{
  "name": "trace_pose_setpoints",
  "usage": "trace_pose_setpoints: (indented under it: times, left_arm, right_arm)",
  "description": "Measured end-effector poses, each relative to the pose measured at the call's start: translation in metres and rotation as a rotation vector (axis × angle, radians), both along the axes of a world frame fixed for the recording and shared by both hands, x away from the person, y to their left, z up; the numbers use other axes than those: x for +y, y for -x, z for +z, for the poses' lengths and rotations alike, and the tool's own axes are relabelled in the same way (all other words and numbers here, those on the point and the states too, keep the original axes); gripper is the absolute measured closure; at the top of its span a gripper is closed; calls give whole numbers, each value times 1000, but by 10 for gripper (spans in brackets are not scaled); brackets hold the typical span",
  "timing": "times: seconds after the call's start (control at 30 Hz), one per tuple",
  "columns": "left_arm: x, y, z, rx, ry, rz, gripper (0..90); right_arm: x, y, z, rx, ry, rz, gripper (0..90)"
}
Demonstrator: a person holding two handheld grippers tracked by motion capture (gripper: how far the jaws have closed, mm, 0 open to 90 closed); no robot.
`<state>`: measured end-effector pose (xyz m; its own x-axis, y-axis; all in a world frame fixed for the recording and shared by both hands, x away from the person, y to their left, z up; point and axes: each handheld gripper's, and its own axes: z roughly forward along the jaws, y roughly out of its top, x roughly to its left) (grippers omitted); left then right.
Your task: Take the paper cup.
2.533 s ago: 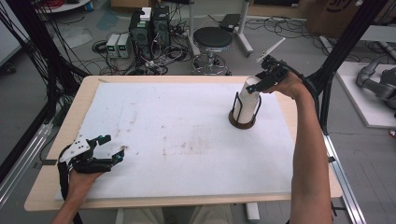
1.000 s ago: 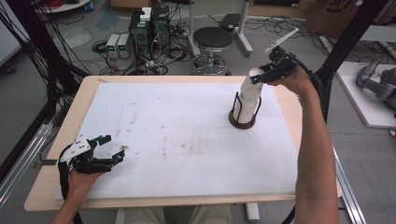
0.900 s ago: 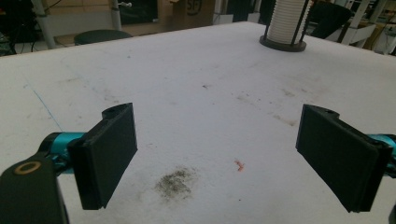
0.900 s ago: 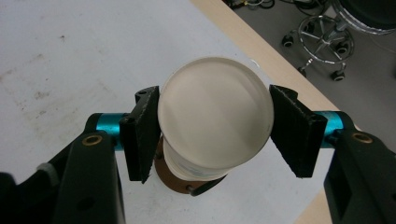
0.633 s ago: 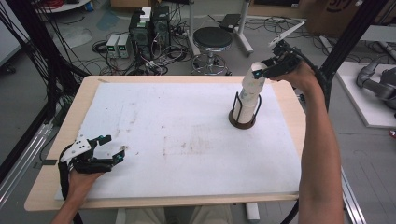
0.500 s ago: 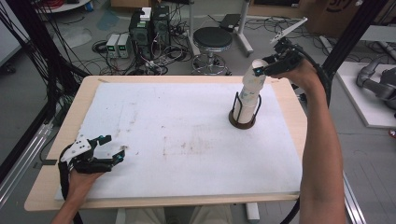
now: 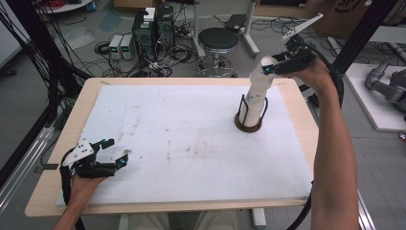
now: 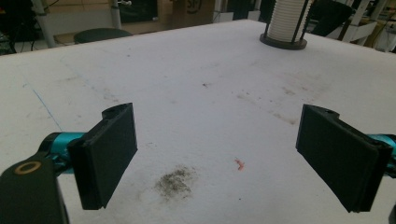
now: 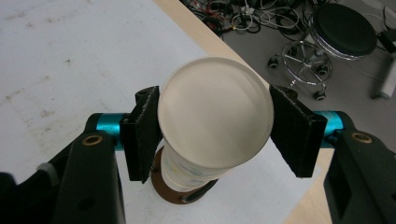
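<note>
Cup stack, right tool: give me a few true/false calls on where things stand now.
1. The right tool is shut on the top cup. True.
2. The cup stack lies tipped over on the table. False: it stands upright in its black wire holder.
3. The left tool holds a cup. False: its jaws are open and empty, low over the table.
4. The holder sits near the table's far right. True.

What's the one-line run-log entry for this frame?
right gripper: shut on top paper cup of cup stack in holder | left gripper: open, empty, low over white mat
</note>
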<state>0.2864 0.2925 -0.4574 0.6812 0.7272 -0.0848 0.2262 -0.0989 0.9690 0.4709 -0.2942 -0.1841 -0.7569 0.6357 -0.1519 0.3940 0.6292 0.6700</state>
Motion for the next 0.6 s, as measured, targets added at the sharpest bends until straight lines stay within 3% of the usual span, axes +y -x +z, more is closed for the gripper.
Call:
trace_pose_setpoints:
  times: [0.37, 0.6]
  left_arm:
    - [0, 0, 0, 0, 0, 0, 124]
    - [0, 0, 0, 0, 1, 0, 124]
  right_arm:
    - [1, 13, 6, -7, -17, 14, 382]
    - [8, 27, 10, -11, -11, 52, 382]
